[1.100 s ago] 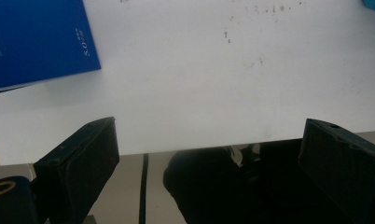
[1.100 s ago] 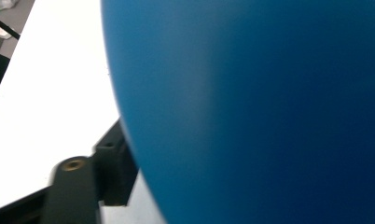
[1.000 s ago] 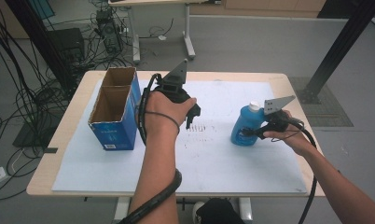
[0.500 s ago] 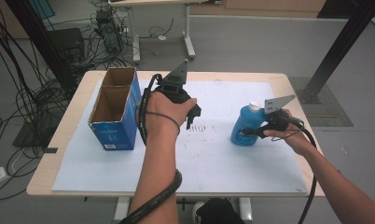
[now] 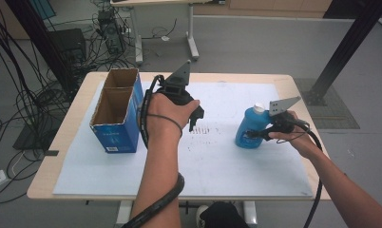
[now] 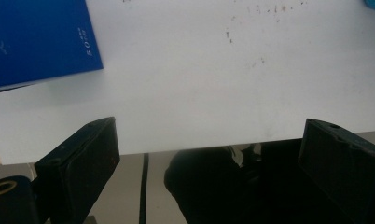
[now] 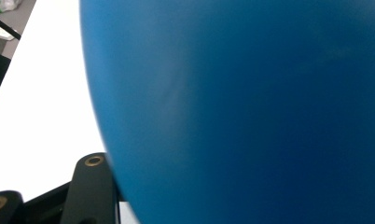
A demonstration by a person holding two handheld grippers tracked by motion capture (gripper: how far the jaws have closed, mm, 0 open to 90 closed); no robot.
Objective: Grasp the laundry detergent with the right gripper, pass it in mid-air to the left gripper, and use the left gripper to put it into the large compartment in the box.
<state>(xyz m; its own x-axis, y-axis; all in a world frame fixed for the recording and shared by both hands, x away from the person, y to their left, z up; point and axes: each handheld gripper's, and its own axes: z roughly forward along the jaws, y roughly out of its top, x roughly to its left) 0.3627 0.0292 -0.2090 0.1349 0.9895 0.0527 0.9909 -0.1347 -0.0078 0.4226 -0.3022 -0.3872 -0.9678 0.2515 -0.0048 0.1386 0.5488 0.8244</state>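
Almost nothing has moved since the earlier frames: both hands keep their place, and the jaws of the right gripper (image 5: 254, 134) have closed a little more on the blue bottle (image 5: 248, 128)

From the high view, the bottle stands upright on the white sheet (image 5: 227, 166) at the right side of the table (image 5: 61, 147), and the right gripper holds it at its lower body from the side. The left gripper (image 5: 195, 119) hangs above the middle of the sheet, near the blue cardboard box (image 5: 118, 114), which is open at the top and well apart from the bottle.

From the left gripper view, the two jaws stand wide open with nothing between them; below them are the sheet and a corner of the box (image 6: 36, 42).

From the right gripper view, the bottle (image 7: 241, 107) lies right against the camera, so the grip is deep.

I judge the step is to secure the bottle before a lift. To do it well, the grip should be firm but not crush the soft plastic, and the bottle should stay upright while it rises
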